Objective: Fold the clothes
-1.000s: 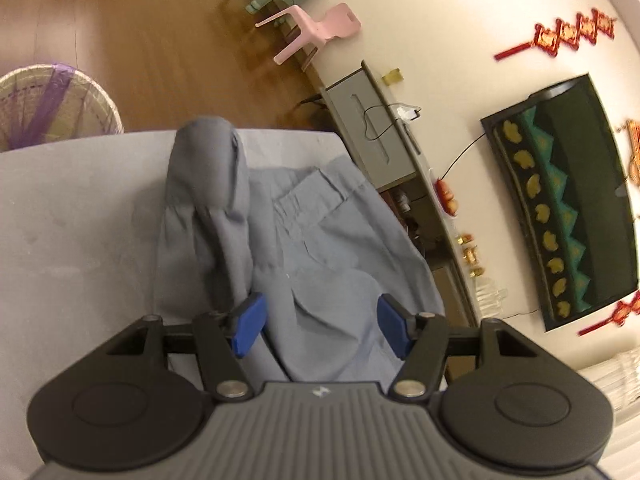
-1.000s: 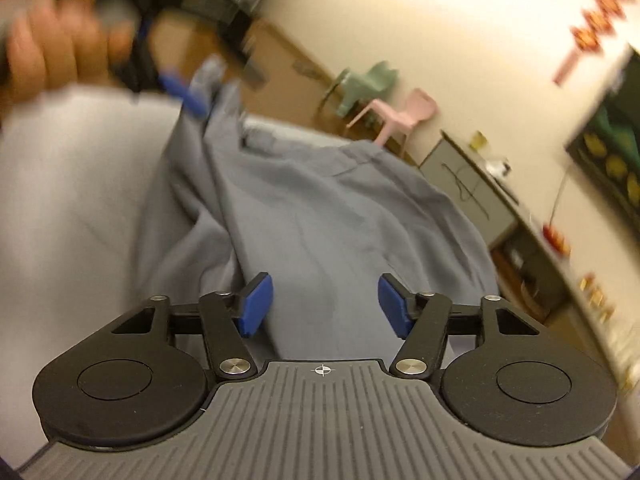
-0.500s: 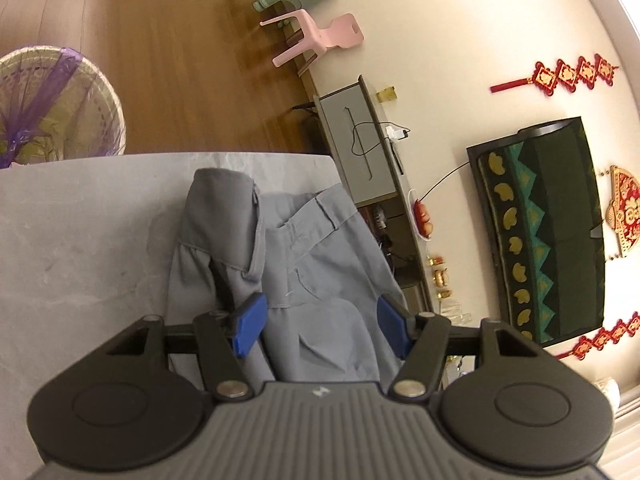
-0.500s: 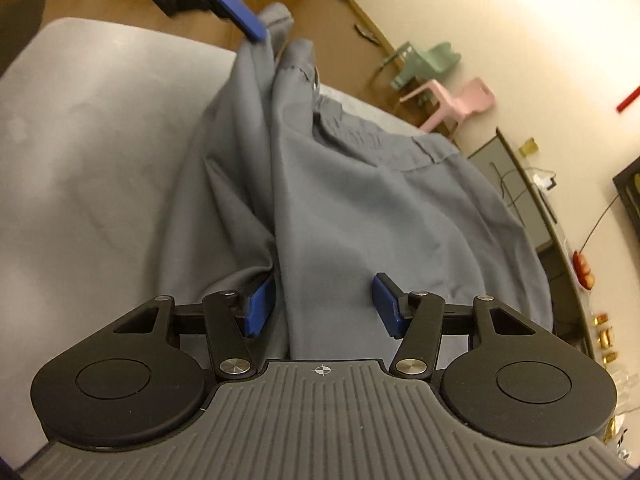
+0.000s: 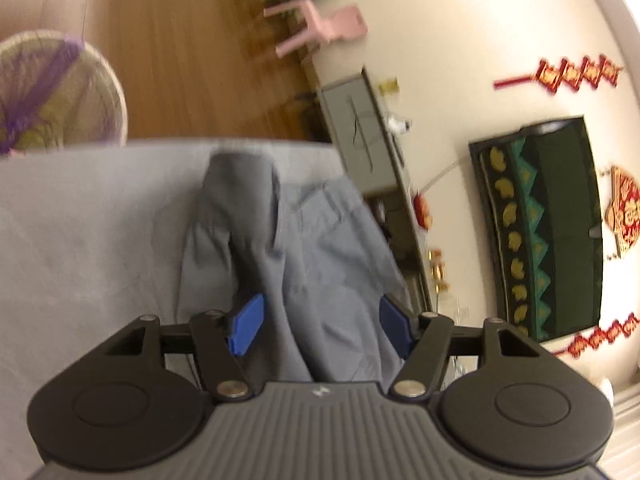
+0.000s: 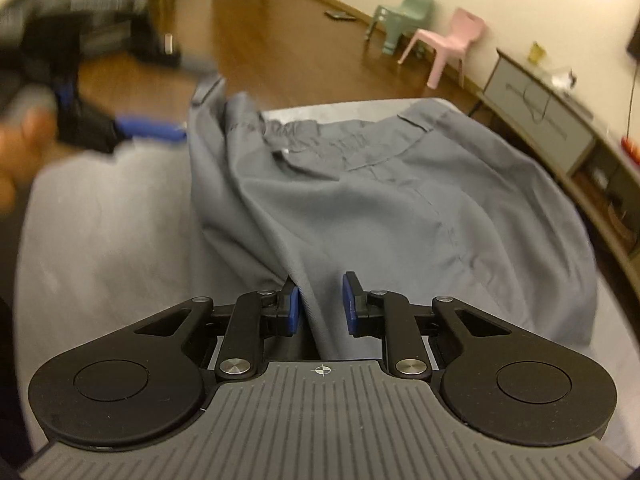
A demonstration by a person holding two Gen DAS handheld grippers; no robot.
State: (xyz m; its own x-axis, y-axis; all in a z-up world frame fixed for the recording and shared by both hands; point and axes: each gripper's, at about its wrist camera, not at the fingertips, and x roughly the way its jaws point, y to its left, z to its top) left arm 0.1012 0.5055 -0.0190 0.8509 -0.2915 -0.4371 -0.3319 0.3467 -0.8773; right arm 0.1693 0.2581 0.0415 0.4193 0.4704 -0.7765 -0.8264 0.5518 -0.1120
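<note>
Grey trousers (image 6: pixel 400 200) lie on the grey table (image 6: pixel 100 240), one part pulled up into a ridge. In the left wrist view the trousers (image 5: pixel 312 256) run between the wide-apart blue pads of my left gripper (image 5: pixel 320 322), which is open. My right gripper (image 6: pixel 320 306) has its jaws half closed around a fold of the fabric, with gaps still showing beside the pads. In the right wrist view the left gripper (image 6: pixel 148 130) shows blurred at the far left, its blue pad near the raised edge of the cloth.
A woven basket (image 5: pixel 52 92) with purple cloth stands on the wooden floor left of the table. Pink (image 6: pixel 448 44) and green (image 6: pixel 404 16) small chairs stand by the wall. A low grey cabinet (image 6: pixel 540 120) and a shelf run along the right side.
My right gripper's jaws have narrowed around the fold. The left gripper has shifted, its view now blurred, and the raised cloth hangs lower and more spread than a second ago.
</note>
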